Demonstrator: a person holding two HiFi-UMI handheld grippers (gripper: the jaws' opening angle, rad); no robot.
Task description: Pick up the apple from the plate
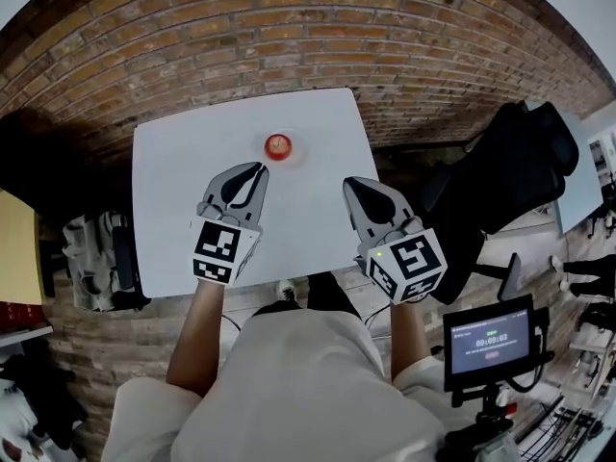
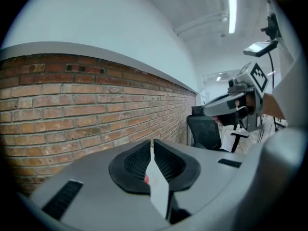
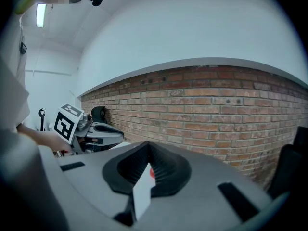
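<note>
In the head view a small red apple (image 1: pixel 278 146) sits on a white plate (image 1: pixel 297 153) near the far edge of the white table (image 1: pixel 183 162). My left gripper (image 1: pixel 260 167) hovers just short of the plate, slightly left of the apple, its jaws shut and empty. My right gripper (image 1: pixel 348 182) hangs over the table's right part, farther from the apple, also shut and empty. In the left gripper view a red sliver of the apple (image 2: pixel 146 178) shows through the closed jaws. The right gripper view shows the apple (image 3: pixel 152 173) the same way.
A brick wall (image 1: pixel 318 27) runs close behind the table. A black office chair (image 1: pixel 520 176) stands right of the table. A small screen on a stand (image 1: pixel 489 343) sits near my right side. Bags and gear (image 1: pixel 96 258) lie on the floor at left.
</note>
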